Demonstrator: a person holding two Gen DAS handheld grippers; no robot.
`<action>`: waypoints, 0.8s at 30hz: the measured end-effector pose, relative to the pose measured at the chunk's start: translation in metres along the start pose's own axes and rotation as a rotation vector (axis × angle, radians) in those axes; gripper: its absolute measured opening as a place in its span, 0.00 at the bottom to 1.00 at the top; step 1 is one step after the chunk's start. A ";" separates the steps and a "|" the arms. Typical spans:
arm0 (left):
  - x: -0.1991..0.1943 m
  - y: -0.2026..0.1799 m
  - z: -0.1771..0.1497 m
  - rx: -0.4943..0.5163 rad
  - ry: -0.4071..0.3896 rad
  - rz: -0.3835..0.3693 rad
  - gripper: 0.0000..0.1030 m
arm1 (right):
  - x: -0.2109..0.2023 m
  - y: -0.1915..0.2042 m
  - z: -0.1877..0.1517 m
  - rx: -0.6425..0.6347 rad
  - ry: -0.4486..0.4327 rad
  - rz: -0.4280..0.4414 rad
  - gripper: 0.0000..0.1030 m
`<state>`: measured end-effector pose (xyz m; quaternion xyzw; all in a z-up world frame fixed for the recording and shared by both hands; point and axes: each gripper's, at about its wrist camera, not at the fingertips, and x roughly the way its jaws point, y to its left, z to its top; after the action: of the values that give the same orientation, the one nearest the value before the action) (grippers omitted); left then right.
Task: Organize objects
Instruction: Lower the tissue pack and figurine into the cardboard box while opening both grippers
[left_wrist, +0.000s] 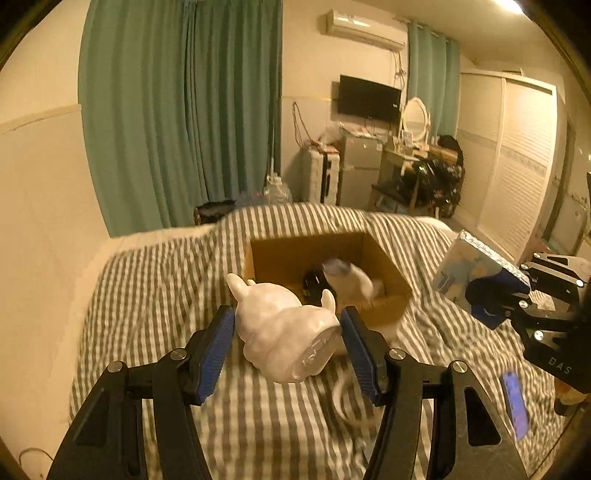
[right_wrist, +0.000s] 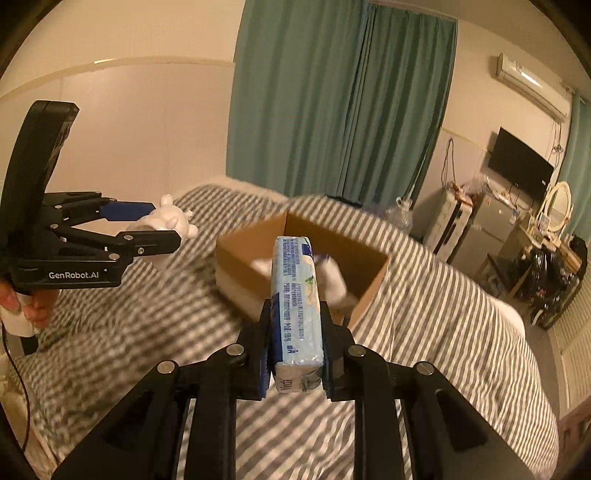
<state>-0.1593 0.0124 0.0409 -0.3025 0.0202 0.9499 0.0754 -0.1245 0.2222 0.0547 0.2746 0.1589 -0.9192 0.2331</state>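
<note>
Left wrist view: the left gripper (left_wrist: 287, 334) has its jaws clamped on a white figurine (left_wrist: 282, 328), held above the striped bed (left_wrist: 155, 295). The cardboard box (left_wrist: 388, 273) lies straight ahead and below, open, with a few items inside. Right wrist view: the right gripper (right_wrist: 295, 354) pinches a tissue pack (right_wrist: 295, 295) by its narrow sides, long axis pointing forward at the box, tilted downward. Both look about equally near; the drop looks to need a short reach forward.

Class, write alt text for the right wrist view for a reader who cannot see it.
The right claw grips a blue tissue pack above a striped bed, facing an open cardboard box. At left, the left claw holds a white figurine.
</note>
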 end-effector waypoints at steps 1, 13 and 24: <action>0.003 0.001 0.006 -0.001 -0.004 0.000 0.59 | 0.002 -0.002 0.006 0.004 -0.005 0.007 0.19; 0.088 0.019 0.066 -0.003 -0.008 -0.052 0.59 | 0.097 -0.035 0.059 0.057 0.058 0.018 0.19; 0.190 0.014 0.048 0.047 0.112 -0.058 0.59 | 0.196 -0.070 0.044 0.102 0.172 0.010 0.19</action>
<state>-0.3419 0.0275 -0.0293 -0.3537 0.0380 0.9282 0.1090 -0.3242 0.1956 -0.0120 0.3646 0.1302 -0.8981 0.2089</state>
